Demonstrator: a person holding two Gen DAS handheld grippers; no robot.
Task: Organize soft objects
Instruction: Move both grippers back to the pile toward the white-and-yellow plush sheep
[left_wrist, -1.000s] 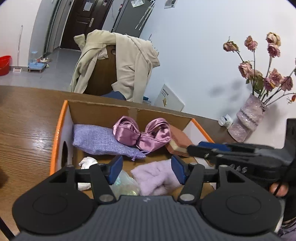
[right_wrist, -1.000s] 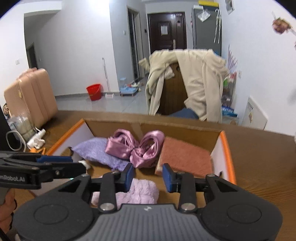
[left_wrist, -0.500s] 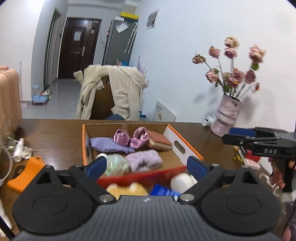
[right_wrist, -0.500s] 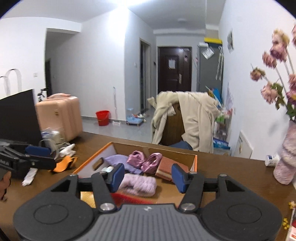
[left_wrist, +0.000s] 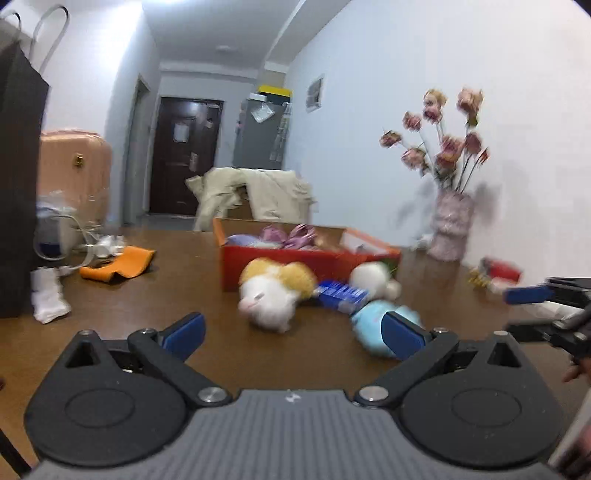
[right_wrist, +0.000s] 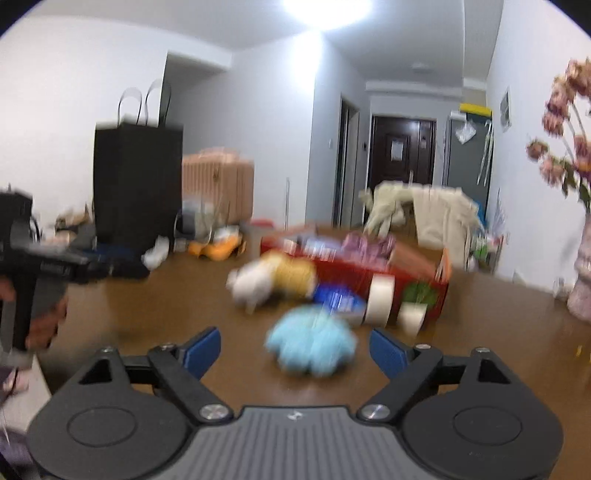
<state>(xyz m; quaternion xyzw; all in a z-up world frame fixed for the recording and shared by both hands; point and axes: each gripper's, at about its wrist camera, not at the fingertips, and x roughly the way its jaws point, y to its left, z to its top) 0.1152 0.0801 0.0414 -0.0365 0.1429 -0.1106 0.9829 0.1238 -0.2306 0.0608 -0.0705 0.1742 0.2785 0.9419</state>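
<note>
The orange cardboard box (left_wrist: 306, 258) holds purple and pink soft items and stands mid-table, also in the right wrist view (right_wrist: 369, 275). In front of it lie a white-and-yellow plush toy (left_wrist: 273, 295) and a light blue fluffy toy (left_wrist: 371, 328). My left gripper (left_wrist: 291, 332) is back from both; its jaws are opening wide with nothing between them. My right gripper (right_wrist: 295, 350) is just short of the blue fluffy toy (right_wrist: 312, 343), its jaws opening and not touching it. Each gripper shows at the edge of the other's view. Both views are blurred.
A blue packet (left_wrist: 341, 293), a tape roll (right_wrist: 380, 299) and a small potted plant (right_wrist: 417, 299) lie by the box front. A vase of dried flowers (left_wrist: 448, 229) stands at the right. An orange cloth (left_wrist: 118, 264), a white sock (left_wrist: 48, 299) and a black bag (right_wrist: 136, 184) are on the left.
Both grippers have pulled back from over the box to the near side of the table, and both sets of jaws have widened. The box now sits well ahead.
</note>
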